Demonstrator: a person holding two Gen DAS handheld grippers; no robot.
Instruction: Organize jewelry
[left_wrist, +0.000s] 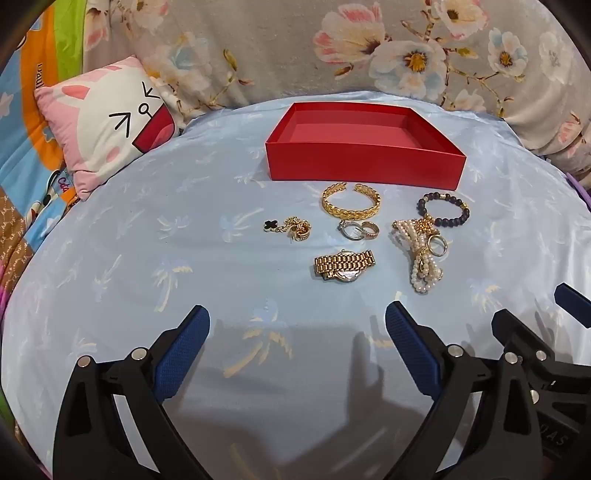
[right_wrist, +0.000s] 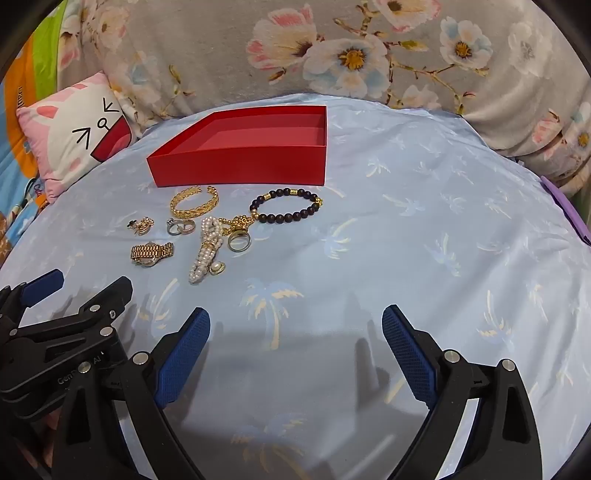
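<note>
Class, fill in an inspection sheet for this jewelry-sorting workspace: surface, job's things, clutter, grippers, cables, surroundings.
Surface: light blue palm-print sheet, smooth.
Job's things: red box, open and empty; in front of it lie a gold cuff bracelet, dark bead bracelet, gold watch, pearl strand, silver rings and a clover charm cluster.
Clutter: nothing seen.
Grippers: left gripper and right gripper both open, empty, hovering short of the jewelry.
Cables: nothing seen.
Surroundings: cartoon pillow at left, floral blanket behind.
</note>
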